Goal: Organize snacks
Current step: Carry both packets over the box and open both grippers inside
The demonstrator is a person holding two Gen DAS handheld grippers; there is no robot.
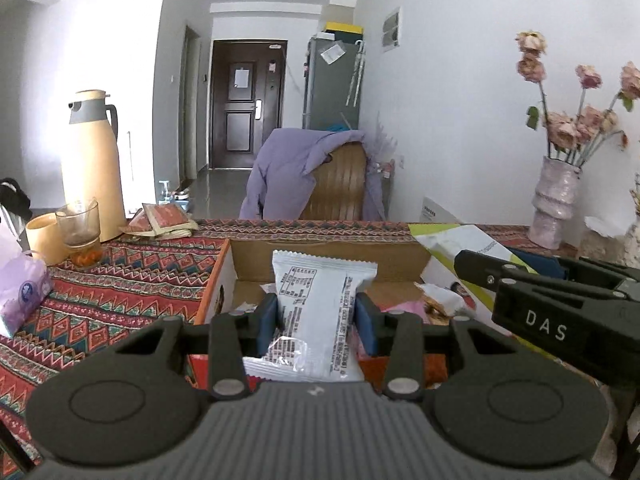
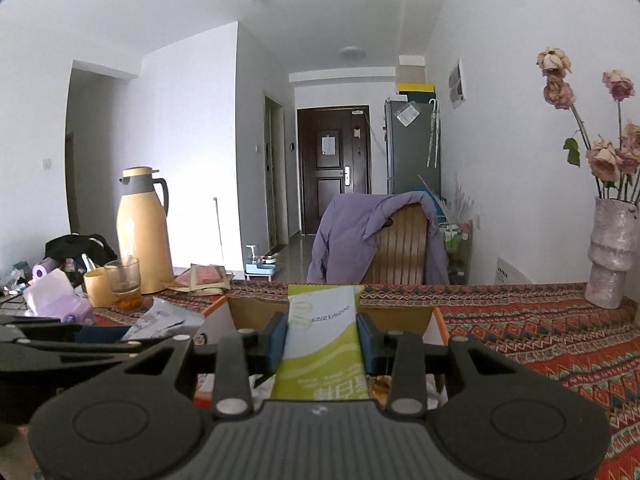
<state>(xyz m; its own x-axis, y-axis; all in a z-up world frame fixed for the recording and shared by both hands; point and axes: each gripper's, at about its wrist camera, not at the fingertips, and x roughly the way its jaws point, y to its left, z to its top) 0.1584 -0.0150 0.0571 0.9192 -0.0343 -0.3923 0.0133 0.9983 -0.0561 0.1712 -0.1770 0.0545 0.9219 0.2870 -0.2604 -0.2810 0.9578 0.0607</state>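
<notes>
My left gripper (image 1: 316, 320) is shut on a white snack packet (image 1: 320, 308) with black print, held upright above an open cardboard box (image 1: 332, 256) with orange edges. My right gripper (image 2: 322, 340) is shut on a green and white snack packet (image 2: 320, 344), held over the same box (image 2: 256, 312). The right gripper and its green packet (image 1: 472, 248) show at the right of the left wrist view. The left gripper and its white packet (image 2: 160, 322) show at the left of the right wrist view. Other wrapped snacks (image 1: 436, 304) lie inside the box.
The patterned tablecloth (image 2: 540, 328) covers the table. At the left stand a beige thermos (image 1: 94, 164), a glass (image 1: 80, 228), a yellow cup (image 1: 42, 238) and a purple tissue pack (image 1: 20, 292). Red sachets (image 1: 164, 220) lie behind. A flower vase (image 2: 612, 256) stands right. A chair with a purple jacket (image 1: 312, 172) is beyond.
</notes>
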